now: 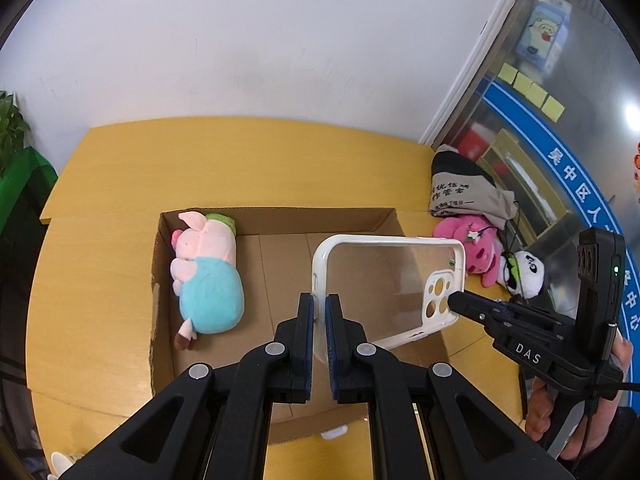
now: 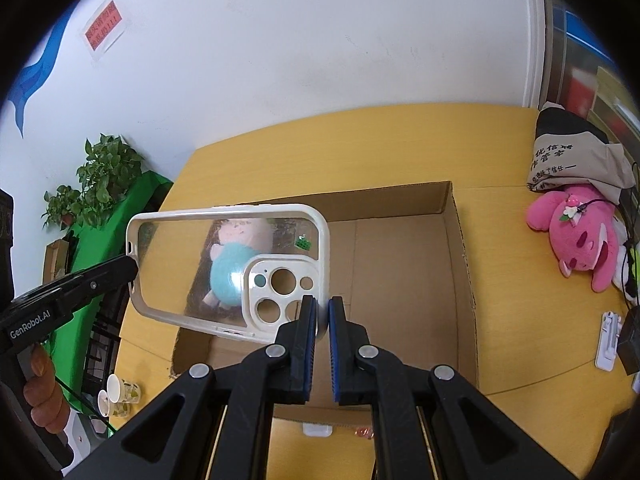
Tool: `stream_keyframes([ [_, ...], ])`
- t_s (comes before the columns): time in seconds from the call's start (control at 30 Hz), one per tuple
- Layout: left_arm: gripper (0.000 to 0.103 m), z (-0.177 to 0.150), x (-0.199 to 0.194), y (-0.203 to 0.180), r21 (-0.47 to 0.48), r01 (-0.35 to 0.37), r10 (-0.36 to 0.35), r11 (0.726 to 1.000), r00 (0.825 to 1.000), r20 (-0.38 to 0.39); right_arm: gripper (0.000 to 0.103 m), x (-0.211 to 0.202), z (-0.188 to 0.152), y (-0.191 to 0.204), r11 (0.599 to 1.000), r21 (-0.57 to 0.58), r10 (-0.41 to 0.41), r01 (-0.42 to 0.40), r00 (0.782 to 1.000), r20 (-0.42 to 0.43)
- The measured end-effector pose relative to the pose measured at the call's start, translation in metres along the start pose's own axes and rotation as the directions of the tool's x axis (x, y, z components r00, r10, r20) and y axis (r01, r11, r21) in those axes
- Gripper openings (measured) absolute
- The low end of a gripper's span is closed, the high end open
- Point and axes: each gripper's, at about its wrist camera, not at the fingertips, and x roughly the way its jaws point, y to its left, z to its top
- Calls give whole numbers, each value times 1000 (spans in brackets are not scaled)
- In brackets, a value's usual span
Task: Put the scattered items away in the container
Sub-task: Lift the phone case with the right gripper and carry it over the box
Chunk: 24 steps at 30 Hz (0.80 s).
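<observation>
A clear phone case (image 1: 384,292) with a white rim hangs above the open cardboard box (image 1: 280,220). My left gripper (image 1: 320,312) is shut on its left edge. My right gripper (image 2: 322,314) is shut on its camera-cutout corner; the case also shows in the right wrist view (image 2: 224,264). Each gripper appears in the other's view, the right one (image 1: 456,300) and the left one (image 2: 134,266). A pink pig plush in blue (image 1: 208,276) lies in the box at its left end. A pink plush (image 1: 472,248) and a panda plush (image 1: 524,272) lie on the yellow table (image 1: 100,260) right of the box.
A grey drawstring bag (image 1: 460,188) sits behind the plushes. A white holder (image 2: 608,340) and a black adapter (image 2: 630,340) lie on the table at the right. Paper cups (image 2: 116,396) stand low left off the table. A plant (image 2: 104,176) on green cloth is at left.
</observation>
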Motion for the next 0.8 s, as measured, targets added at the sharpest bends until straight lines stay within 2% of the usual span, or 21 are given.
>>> stream_keyframes([
  [0.43, 5, 34, 112, 39, -71, -26, 19, 997, 995, -95, 6, 115, 39, -29, 1000, -13, -28, 27, 993, -116],
  [0.63, 5, 48, 176, 57, -97, -69, 53, 993, 985, -165, 5, 180, 58, -44, 999, -22, -53, 50, 983, -174],
  [0.8, 5, 54, 233, 74, -108, -104, 76, 989, 968, -238, 4, 236, 62, -58, 998, -15, -61, 59, 964, -260],
])
